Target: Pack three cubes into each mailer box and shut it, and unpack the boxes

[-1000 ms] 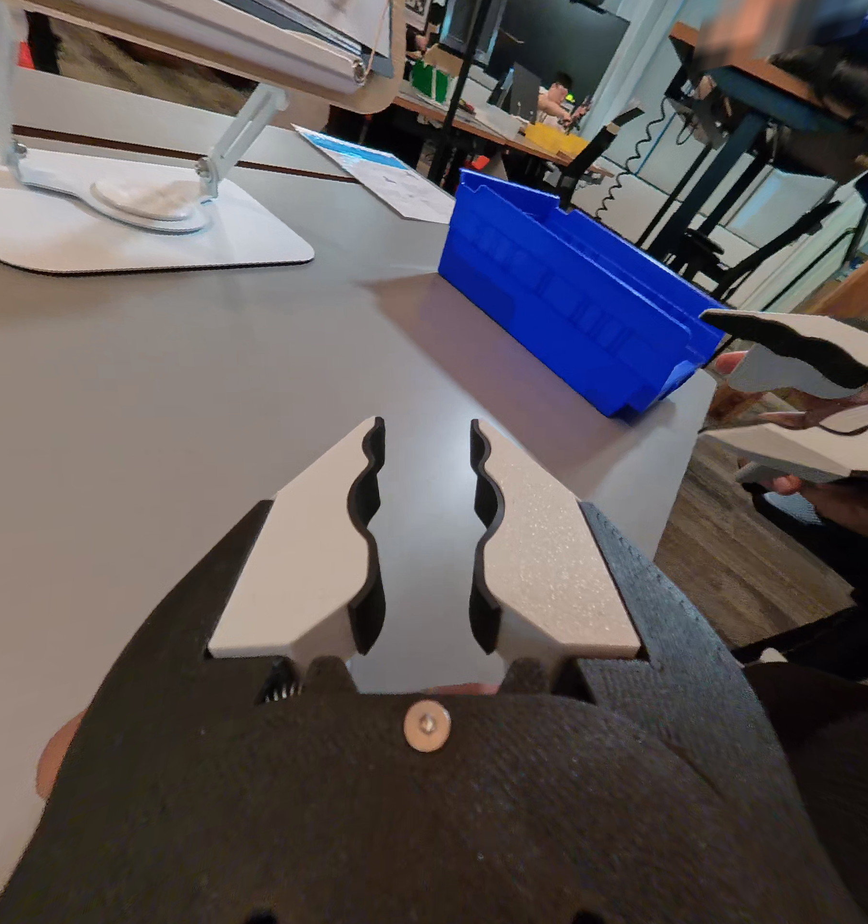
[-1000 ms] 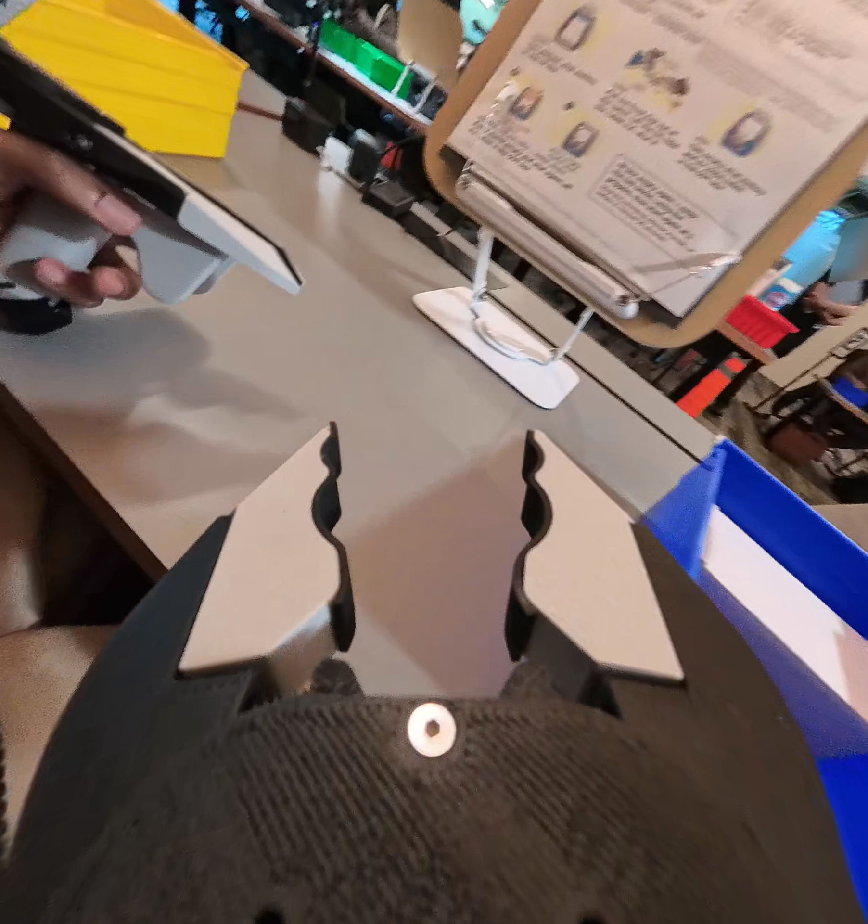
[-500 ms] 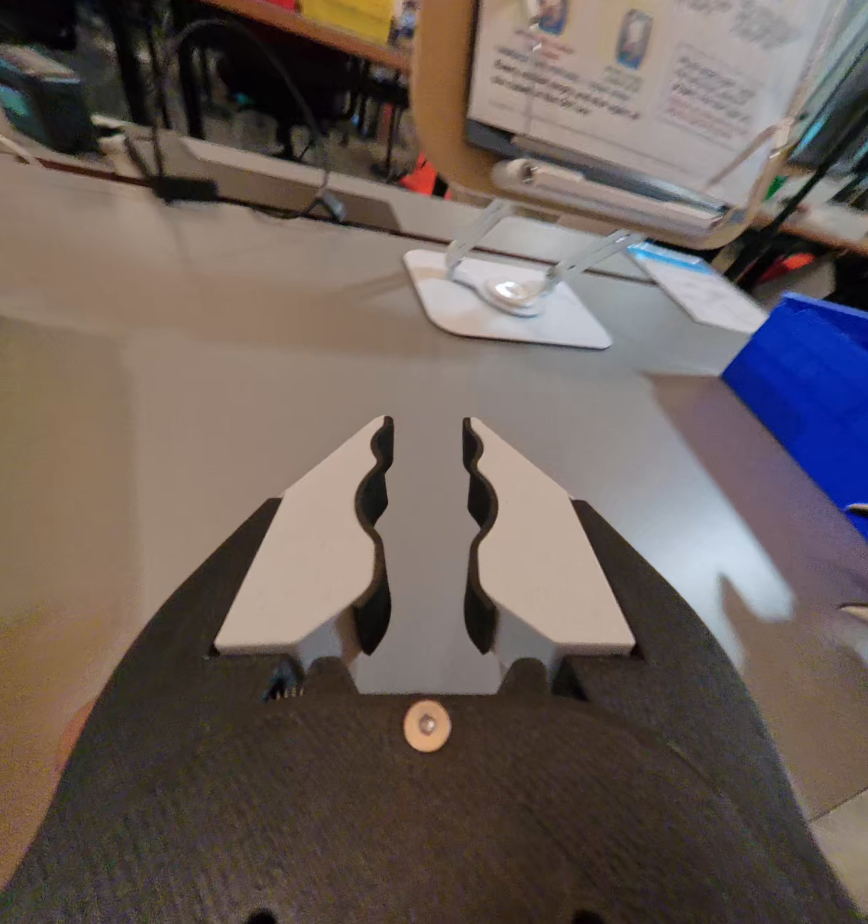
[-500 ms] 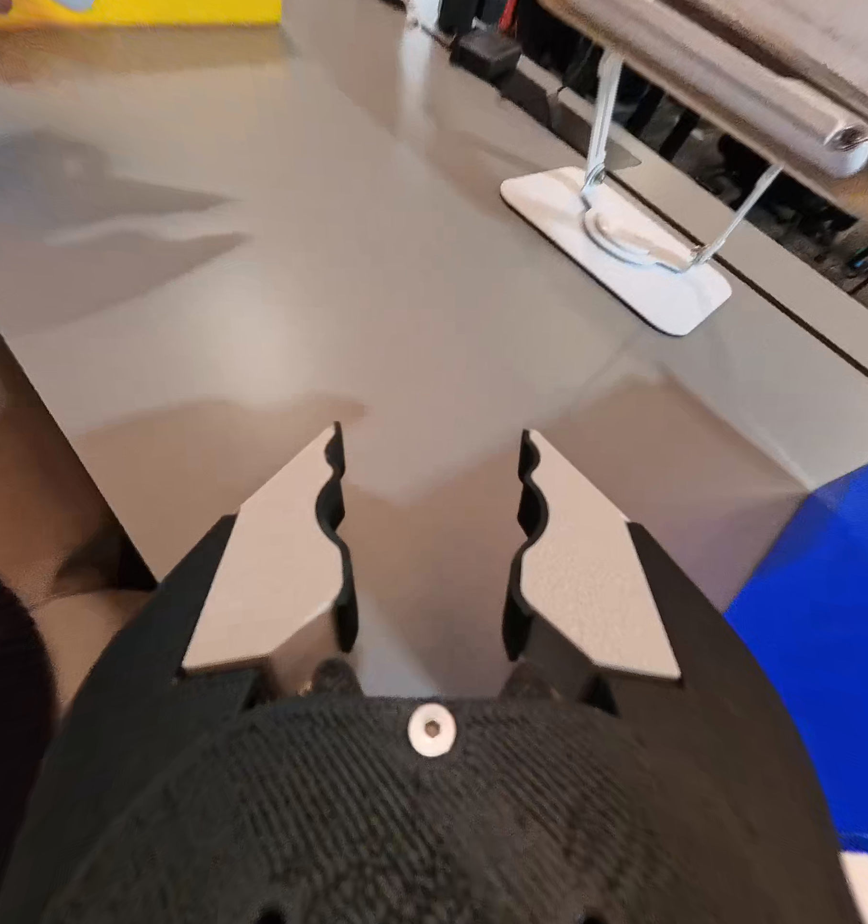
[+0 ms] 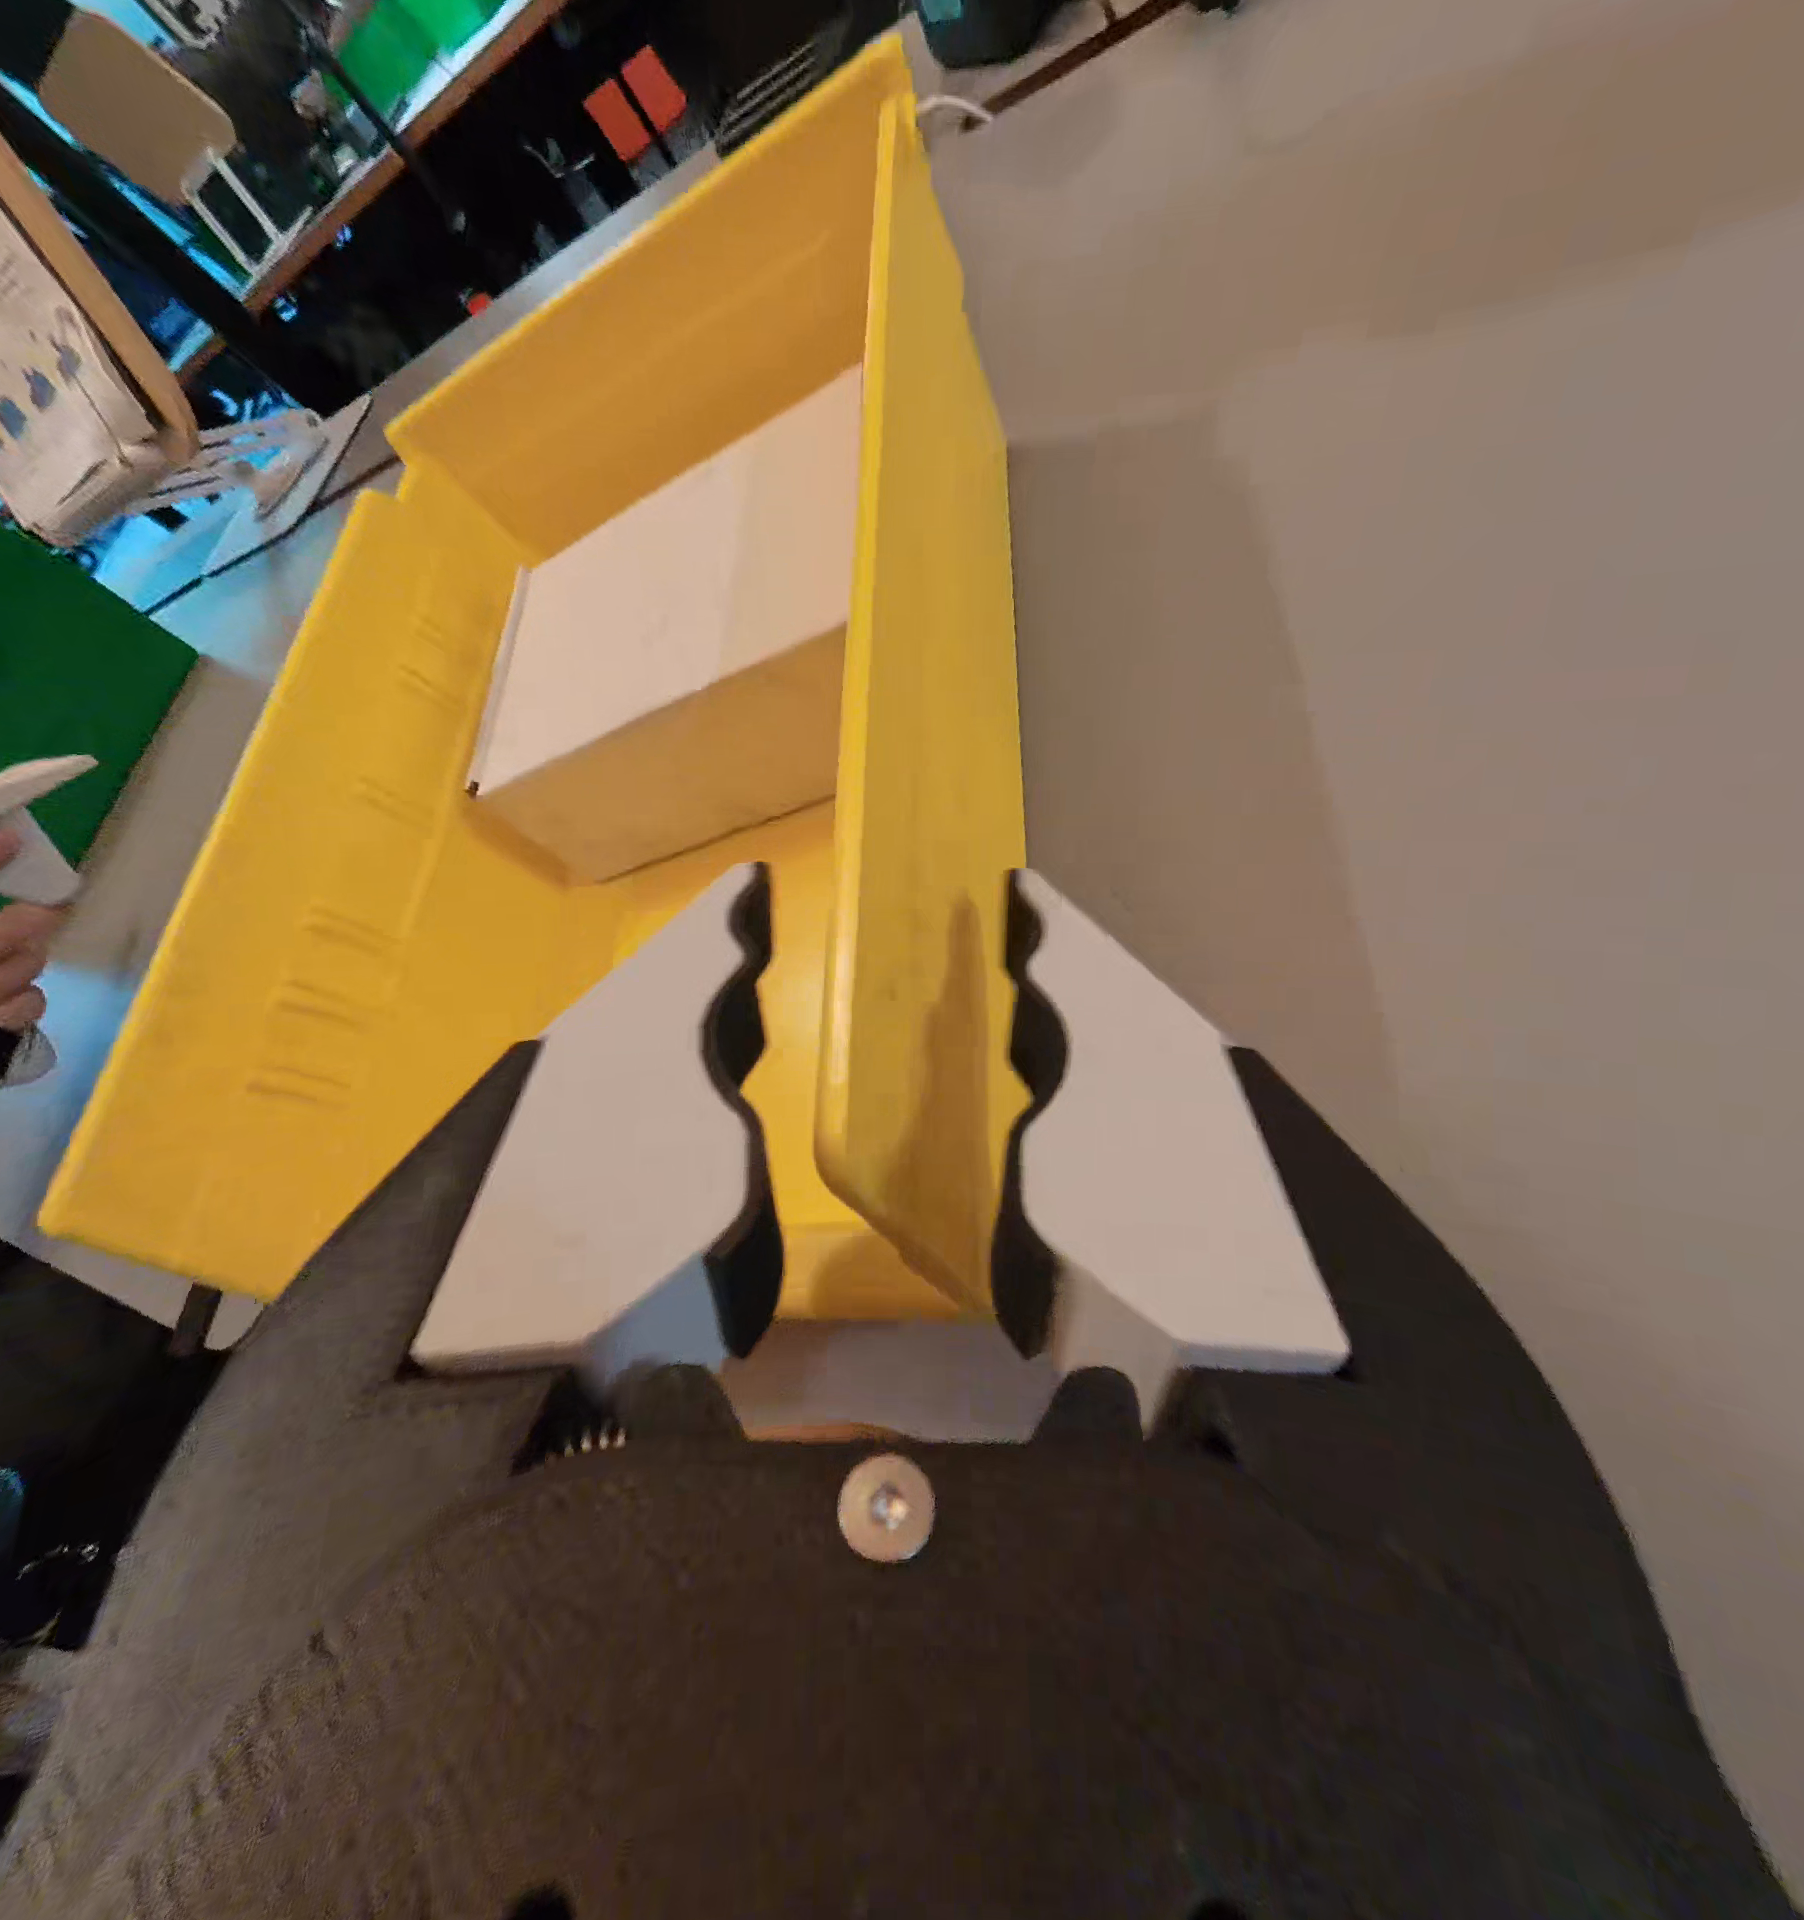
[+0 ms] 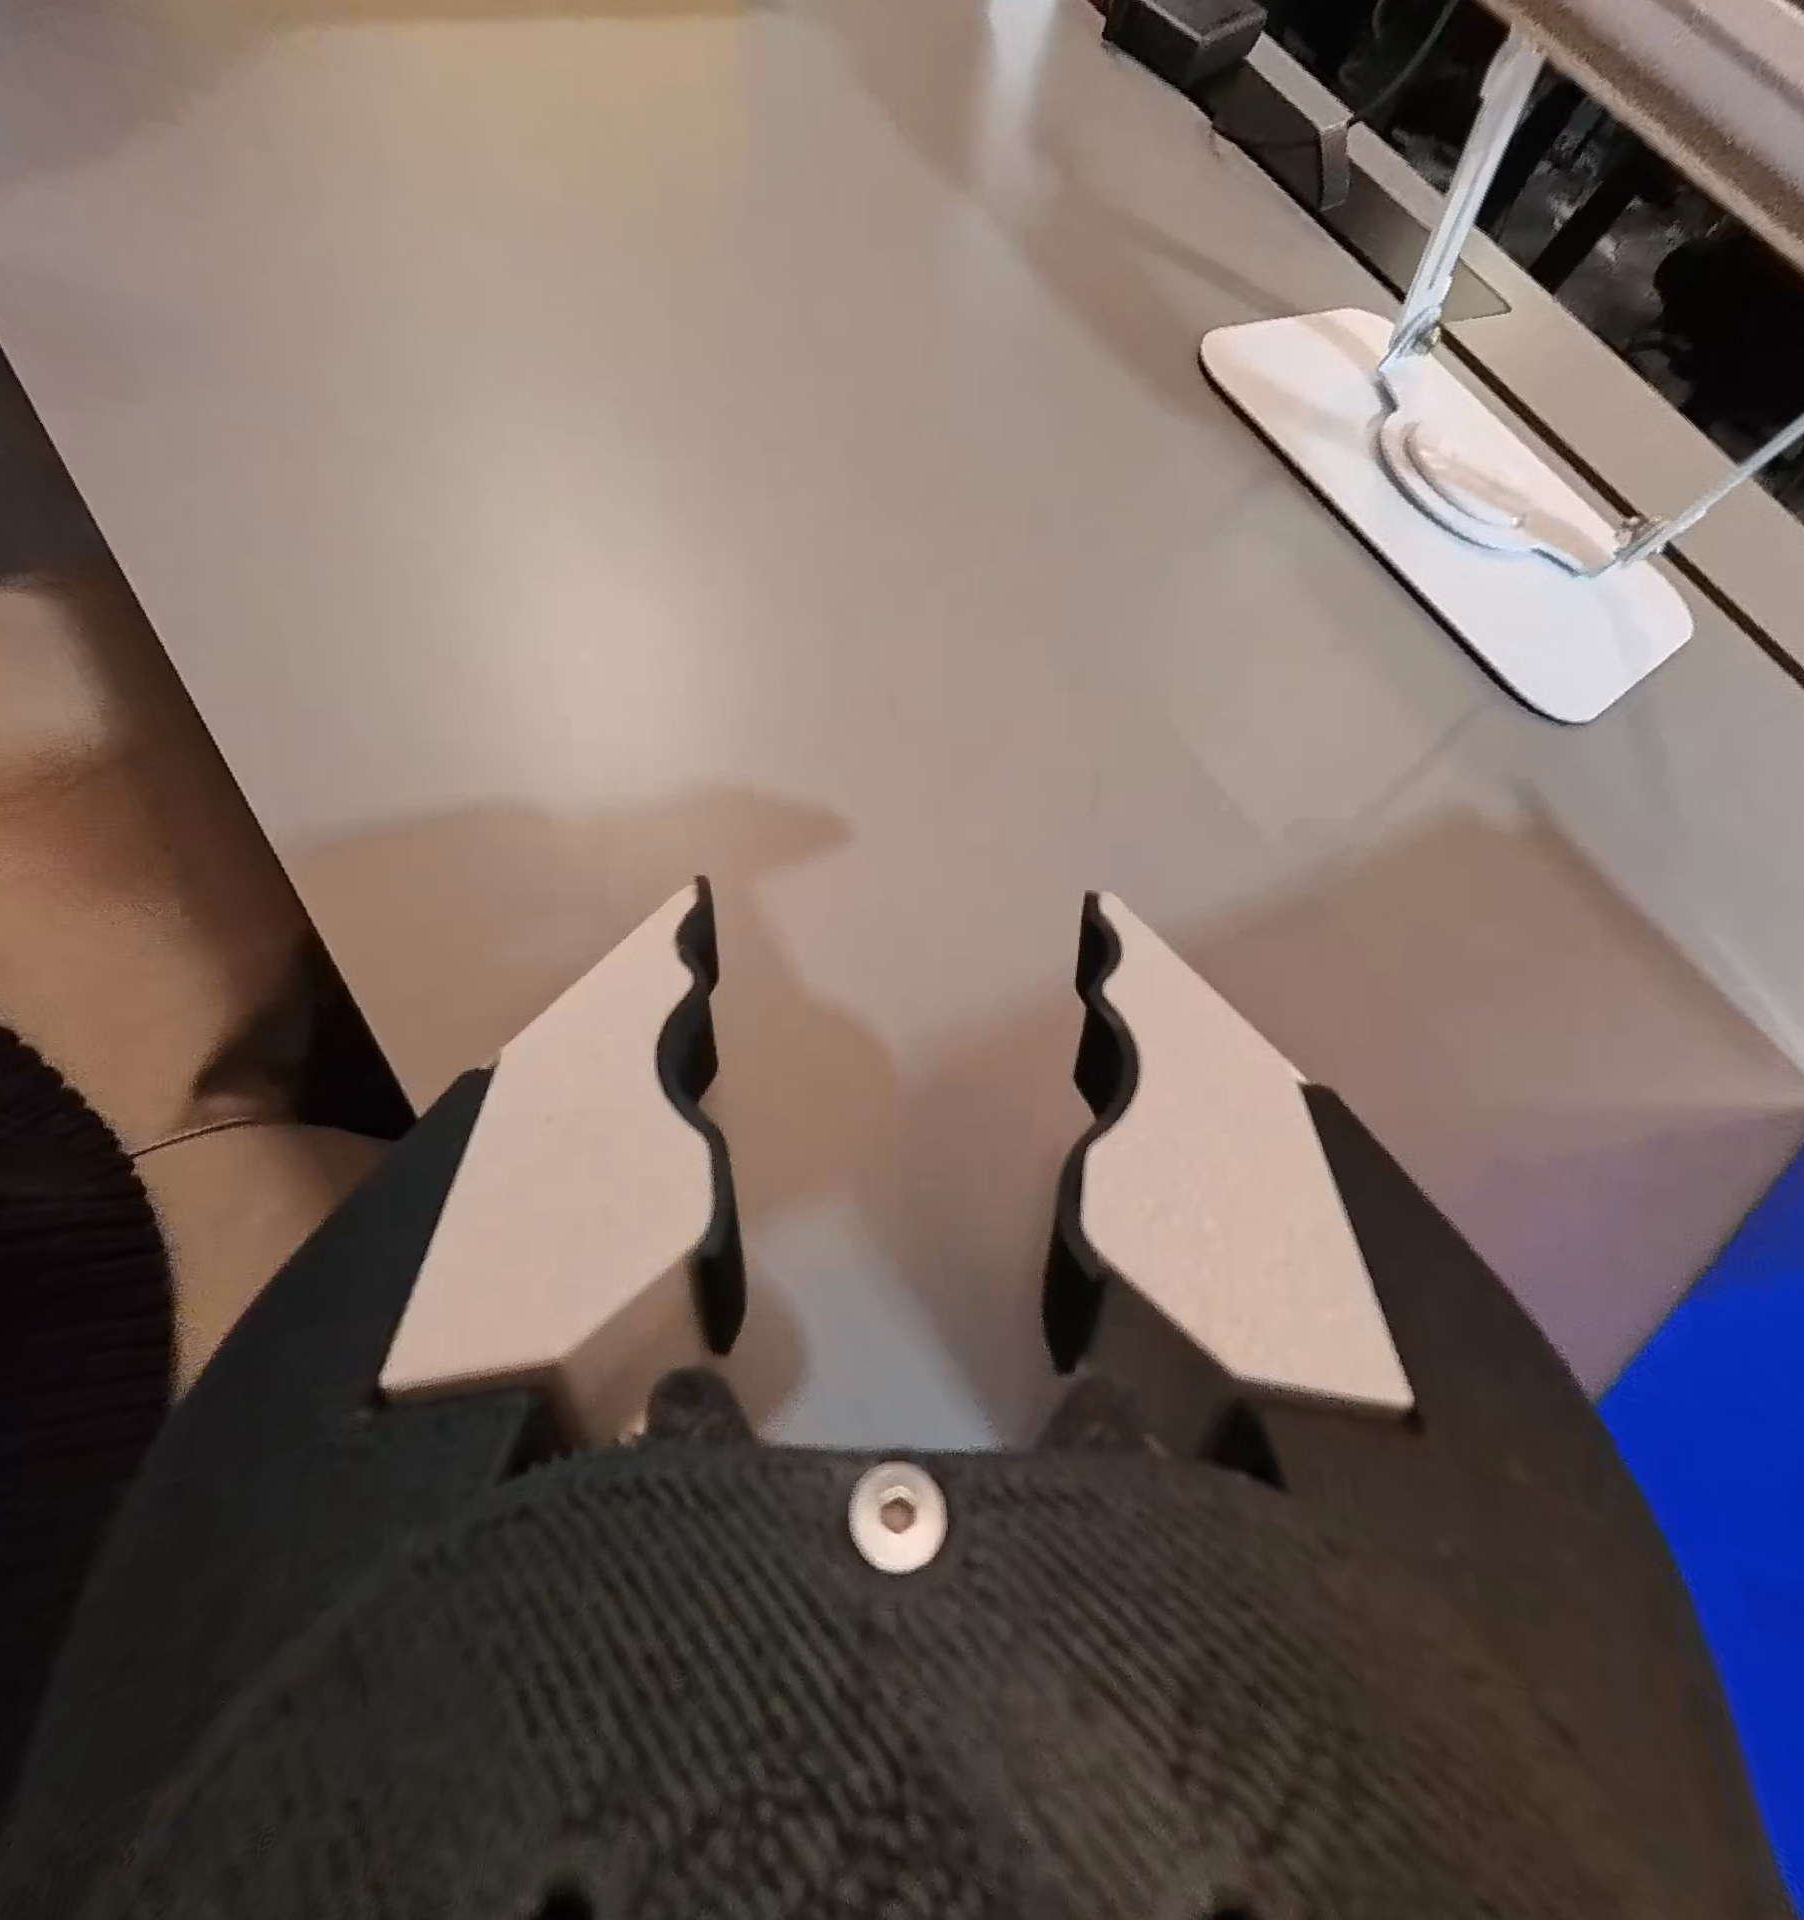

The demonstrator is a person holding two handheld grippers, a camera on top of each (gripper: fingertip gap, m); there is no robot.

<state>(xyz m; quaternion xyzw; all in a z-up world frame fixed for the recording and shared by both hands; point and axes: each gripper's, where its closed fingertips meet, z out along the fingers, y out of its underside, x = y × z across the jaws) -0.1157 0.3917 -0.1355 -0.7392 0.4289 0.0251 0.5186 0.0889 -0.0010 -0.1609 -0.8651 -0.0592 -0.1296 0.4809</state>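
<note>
In the left wrist view a yellow bin [image 5: 358, 935] stands on the grey table, with a closed white mailer box [image 5: 669, 644] inside it. My left gripper [image 5: 887, 883] is open and straddles the bin's near side wall [image 5: 919, 727]. The right pad lies close against the wall's outer face, and a gap shows between the left pad and the wall. My right gripper [image 6: 893, 899] is open and empty above the bare table [image 6: 669, 468]. It also shows at the left edge of the left wrist view [image 5: 15, 821], held by a hand. No cubes are in view.
A white stand base [image 6: 1449, 520] with a wire frame sits at the back right of the table. A blue bin [image 6: 1760, 1455] is at the right edge. A green surface [image 5: 36, 644] and a board on a stand [image 5: 25, 312] lie beyond the yellow bin.
My left gripper swung from the table middle to the yellow bin, and its jaws widened around the bin's wall. My right gripper tilted down toward the table and stayed open.
</note>
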